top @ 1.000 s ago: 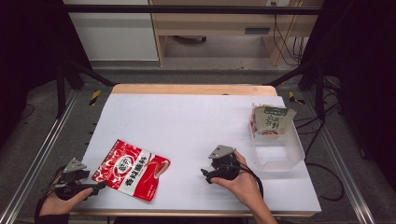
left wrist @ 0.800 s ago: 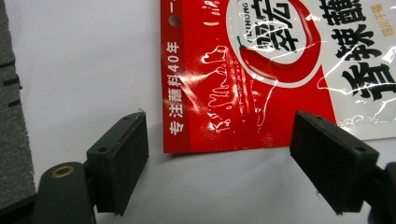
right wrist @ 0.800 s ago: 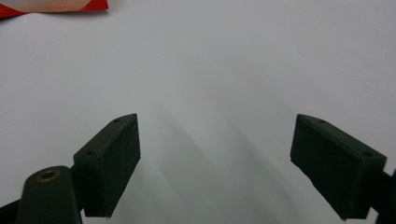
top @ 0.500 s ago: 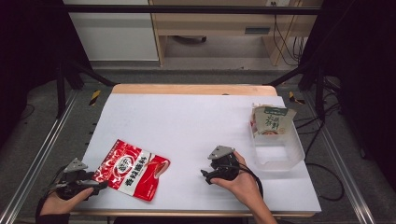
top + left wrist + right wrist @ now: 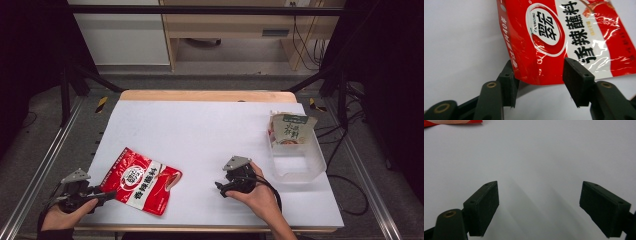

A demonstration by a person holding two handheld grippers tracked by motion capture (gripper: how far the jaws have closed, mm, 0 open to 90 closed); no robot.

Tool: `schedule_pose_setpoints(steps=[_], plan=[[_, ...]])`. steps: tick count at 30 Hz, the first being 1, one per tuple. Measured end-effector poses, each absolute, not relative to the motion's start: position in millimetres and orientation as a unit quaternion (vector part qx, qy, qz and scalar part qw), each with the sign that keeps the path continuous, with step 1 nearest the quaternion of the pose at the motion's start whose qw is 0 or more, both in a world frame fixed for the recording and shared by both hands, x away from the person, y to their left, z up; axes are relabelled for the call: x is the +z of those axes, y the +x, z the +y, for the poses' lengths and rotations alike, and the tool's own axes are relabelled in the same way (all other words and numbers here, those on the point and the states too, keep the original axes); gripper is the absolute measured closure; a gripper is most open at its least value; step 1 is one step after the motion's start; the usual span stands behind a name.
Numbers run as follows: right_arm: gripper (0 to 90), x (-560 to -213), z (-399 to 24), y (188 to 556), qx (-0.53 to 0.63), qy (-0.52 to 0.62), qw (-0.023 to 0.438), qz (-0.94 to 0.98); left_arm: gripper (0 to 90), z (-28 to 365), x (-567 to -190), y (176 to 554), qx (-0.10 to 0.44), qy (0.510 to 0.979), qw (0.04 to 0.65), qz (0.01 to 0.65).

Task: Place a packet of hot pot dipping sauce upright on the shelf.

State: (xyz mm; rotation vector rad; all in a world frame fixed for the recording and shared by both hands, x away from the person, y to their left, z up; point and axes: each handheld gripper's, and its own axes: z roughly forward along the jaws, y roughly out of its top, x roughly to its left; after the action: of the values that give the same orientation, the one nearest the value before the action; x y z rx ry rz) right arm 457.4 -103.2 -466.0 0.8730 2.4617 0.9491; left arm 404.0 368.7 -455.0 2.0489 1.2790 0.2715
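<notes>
Grey floor (image 5: 45, 145), wooden desk (image 5: 235, 25) behind, dark surroundings.

Glossy crinkled plastic pouch (image 5: 564, 37), matt white tabletop (image 5: 200, 130)

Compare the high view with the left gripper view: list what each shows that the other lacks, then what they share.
High view alone: the clear plastic bin at the table's right with a green-labelled pouch in it, and the right hand-held gripper, jaws open, resting on the white tabletop.

Left gripper view alone: the red pouch's printed characters and round logo up close, and its near edge lying between the jaws, which have just been closing; the pads do not yet press it.

Both: the red sauce pouch, the left hand-held gripper, the white tabletop.
</notes>
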Motion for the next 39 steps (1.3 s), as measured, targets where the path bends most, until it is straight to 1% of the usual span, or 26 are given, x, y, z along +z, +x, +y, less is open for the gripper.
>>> schedule_pose_setpoints(steps=[3, 4, 6, 11, 18, 22, 29, 32, 39], plan=[[16.7, -465.9, -103.0, 457.5, 0.337, 0.308, 0.182, 0.871, 62.4, 367.6, -455.3, 409.4, 0.115, 0.793, 0.337, 0.495], [16.7, -465.7, -103.0, 457.3, 0.337, 0.307, 0.182, 0.871, 68.1, 367.0, -454.6, 411.0, 0.118, 0.794, 0.332, 0.495], [16.9, -465.4, -102.8, 457.1, 0.337, 0.306, 0.184, 0.871, 76.3, 366.1, -453.4, 415.1, 0.126, 0.796, 0.327, 0.494], [16.8, -464.1, -102.3, 457.0, 0.340, 0.308, 0.185, 0.869, 89.7, 362.3, -444.9, 427.1, 0.131, 0.800, 0.336, 0.480], [16.7, -460.4, -102.1, 458.4, 0.345, 0.310, 0.187, 0.866, 90.0, 349.8, -430.6, 446.2, 0.143, 0.817, 0.334, 0.448], [16.4, -454.3, -100.6, 458.5, 0.350, 0.305, 0.189, 0.865, 90.0, 339.0, -420.4, 460.7, 0.140, 0.835, 0.326, 0.420], [14.8, -431.6, -96.3, 464.7, 0.359, 0.290, 0.193, 0.866, 90.0, 313.3, -400.7, 482.9, 0.134, 0.865, 0.318, 0.365], [13.6, -422.2, -93.6, 468.5, 0.358, 0.281, 0.197, 0.868, 90.0, 302.1, -393.8, 489.7, 0.132, 0.874, 0.314, 0.348], [13.1, -408.4, -86.9, 477.9, 0.350, 0.262, 0.187, 0.880, 90.0, 283.4, -378.8, 497.1, 0.138, 0.883, 0.312, 0.323]])
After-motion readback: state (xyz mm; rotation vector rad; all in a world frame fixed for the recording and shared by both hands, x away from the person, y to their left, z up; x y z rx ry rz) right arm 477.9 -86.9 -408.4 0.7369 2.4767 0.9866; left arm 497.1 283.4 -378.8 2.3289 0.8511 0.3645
